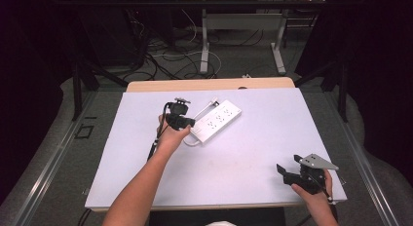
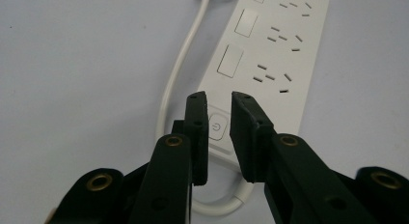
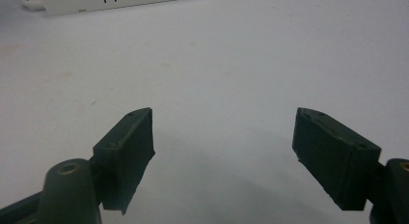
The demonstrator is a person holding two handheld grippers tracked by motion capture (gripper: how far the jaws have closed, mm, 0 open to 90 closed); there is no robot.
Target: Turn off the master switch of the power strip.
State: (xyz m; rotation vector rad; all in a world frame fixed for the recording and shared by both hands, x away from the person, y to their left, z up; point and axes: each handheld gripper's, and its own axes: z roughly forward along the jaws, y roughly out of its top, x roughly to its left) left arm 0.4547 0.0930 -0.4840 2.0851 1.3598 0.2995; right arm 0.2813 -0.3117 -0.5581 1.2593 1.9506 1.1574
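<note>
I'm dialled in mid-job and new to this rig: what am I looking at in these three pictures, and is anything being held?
No robot arm here: a person holds a two-jaw tool in each hand. The high view looks down on a white table. The other two pictures come from cameras riding on each tool, looking along its black jaws. On the table lies a white power strip with its cord. The left gripper hovers at the strip's end, jaws narrowly apart around the power button, pressing on nothing. The right gripper rests near the table's near right corner, wide open and empty.
</note>
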